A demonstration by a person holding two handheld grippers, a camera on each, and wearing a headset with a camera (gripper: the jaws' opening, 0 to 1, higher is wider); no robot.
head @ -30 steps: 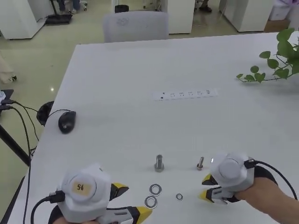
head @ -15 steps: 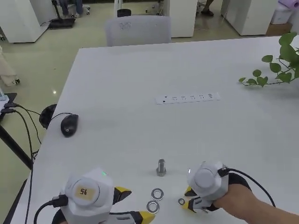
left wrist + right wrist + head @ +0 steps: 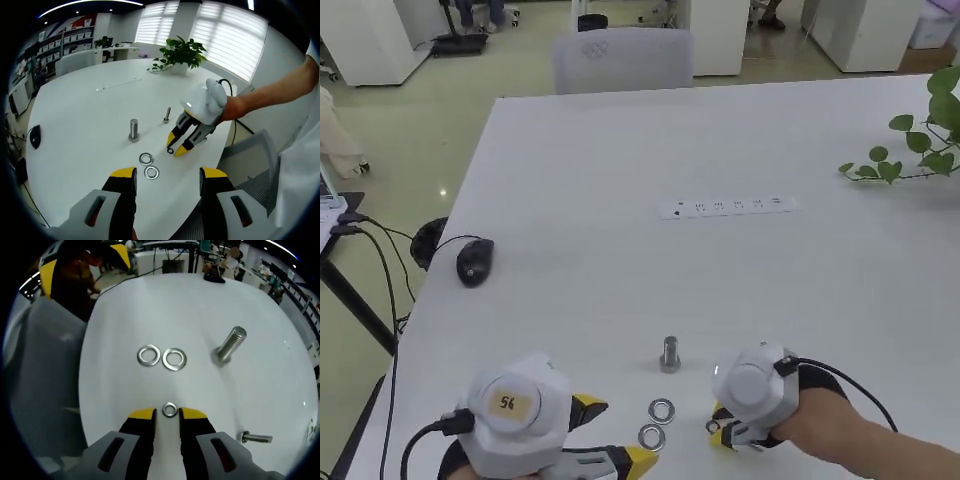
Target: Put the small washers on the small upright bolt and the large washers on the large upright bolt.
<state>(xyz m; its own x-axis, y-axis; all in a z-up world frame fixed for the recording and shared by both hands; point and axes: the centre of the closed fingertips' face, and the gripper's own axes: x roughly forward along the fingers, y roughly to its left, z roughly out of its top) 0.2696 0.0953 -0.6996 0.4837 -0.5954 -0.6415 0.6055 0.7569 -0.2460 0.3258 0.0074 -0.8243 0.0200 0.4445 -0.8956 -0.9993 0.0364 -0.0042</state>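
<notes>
Now, the left gripper is hovering with jaws spread wide, gripping nothing. The right gripper is hanging low over the table, jaws slightly parted, the small washer lying between their tips. Just beyond, two large washers are lying side by side, the large bolt standing behind

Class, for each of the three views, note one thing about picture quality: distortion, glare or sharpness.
Head view: even light, little distortion, table edges straight. Left gripper view: fisheye curves the table; windows blown out by glare. Right gripper view: table bulges; small washer sharp at the right gripper tongs.
</notes>
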